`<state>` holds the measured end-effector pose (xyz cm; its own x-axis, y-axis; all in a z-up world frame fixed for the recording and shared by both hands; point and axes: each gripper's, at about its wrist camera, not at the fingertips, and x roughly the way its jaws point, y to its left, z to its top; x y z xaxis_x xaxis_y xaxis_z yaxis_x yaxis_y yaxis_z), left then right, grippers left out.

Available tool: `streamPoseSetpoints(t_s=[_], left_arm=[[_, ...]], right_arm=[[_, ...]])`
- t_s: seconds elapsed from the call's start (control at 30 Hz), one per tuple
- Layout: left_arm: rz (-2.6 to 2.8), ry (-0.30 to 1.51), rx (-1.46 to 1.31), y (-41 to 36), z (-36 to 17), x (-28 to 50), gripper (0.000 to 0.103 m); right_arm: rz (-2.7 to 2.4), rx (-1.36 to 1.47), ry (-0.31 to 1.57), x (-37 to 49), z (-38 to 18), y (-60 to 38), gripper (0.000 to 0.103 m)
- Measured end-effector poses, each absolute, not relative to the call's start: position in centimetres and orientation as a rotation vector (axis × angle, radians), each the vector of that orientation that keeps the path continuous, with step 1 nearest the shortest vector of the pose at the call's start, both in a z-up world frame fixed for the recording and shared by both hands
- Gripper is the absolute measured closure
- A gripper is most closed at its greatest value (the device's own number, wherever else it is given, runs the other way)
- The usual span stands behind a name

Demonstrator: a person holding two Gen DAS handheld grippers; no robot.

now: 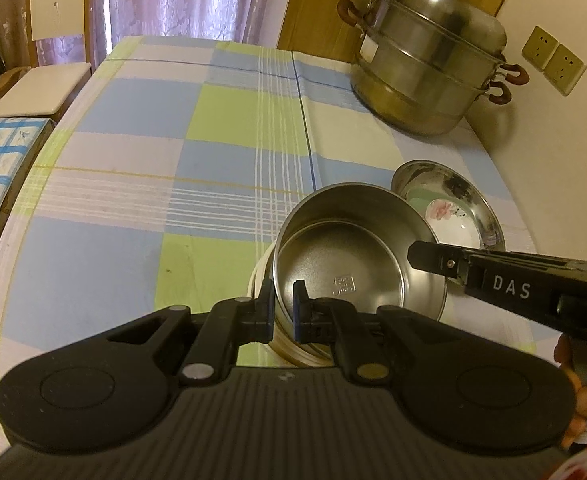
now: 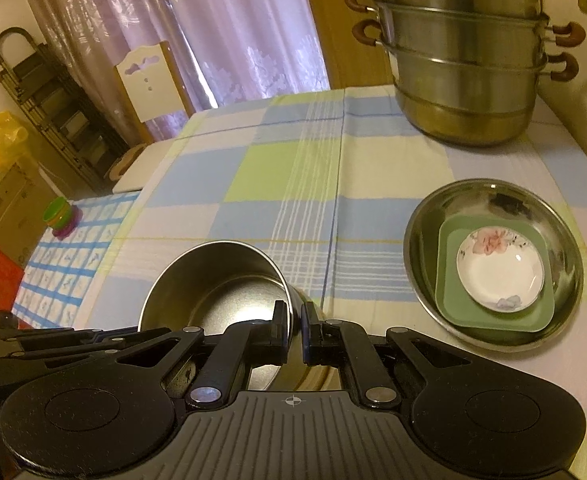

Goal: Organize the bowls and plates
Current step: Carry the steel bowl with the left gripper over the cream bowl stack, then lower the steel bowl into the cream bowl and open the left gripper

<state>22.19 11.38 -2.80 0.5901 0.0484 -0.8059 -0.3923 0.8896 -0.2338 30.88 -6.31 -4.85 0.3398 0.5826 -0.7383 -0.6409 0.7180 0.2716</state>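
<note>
The counter [image 2: 229,152] is covered by a cloth checked in pale blue, lime green and white, crossed by thin white and blue lines. The steel bowl [image 2: 213,280] is seen as dull silver. A green square plate [image 2: 453,308] carries a white saucer [image 2: 499,276] painted with a pink flower. The steamer pot [image 2: 465,80] is silver with brown handles. The curtain [image 2: 213,20] is patterned lilac.

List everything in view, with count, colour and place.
Steel bowl: one, silver, near table edge, gripped by both grippers.
White dishes: stack, count unclear, under the bowl.
Basin: one, silver, right of bowl.
Green plate: one, inside basin.
Saucer: one, white, floral, on green plate.
Steamer: one, silver, far right corner.
Tablecloth: one, blue-green-white check.
Chair: one, white, beyond table.
Left gripper: black, on bowl's near rim.
Right gripper: black, on bowl's right rim.
</note>
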Motion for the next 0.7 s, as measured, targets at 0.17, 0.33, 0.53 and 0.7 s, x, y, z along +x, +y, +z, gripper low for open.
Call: streamPoseSetpoints(t_s=[0.17, 0.33, 0.53, 0.7], left_arm=[[0.266, 0.921, -0.415, 11.4, -3.2, 22.5, 0.096], [0.269, 0.937, -0.437, 11.6, -3.6, 22.6, 0.089], [0.276, 0.926, -0.446, 11.7, -3.4, 22.3, 0.089], [0.276, 0.907, -0.431, 11.3, -2.5, 21.6, 0.086]], right_arm=[[0.79, -0.053, 0.956, 31.2, -5.4, -6.4, 0.096], [0.776, -0.015, 0.997, 31.5, -5.9, -6.7, 0.096], [0.768, -0.013, 0.998, 31.4, -5.8, -6.9, 0.096], [0.767, -0.01, 0.982, 31.0, -5.4, -7.6, 0.093]])
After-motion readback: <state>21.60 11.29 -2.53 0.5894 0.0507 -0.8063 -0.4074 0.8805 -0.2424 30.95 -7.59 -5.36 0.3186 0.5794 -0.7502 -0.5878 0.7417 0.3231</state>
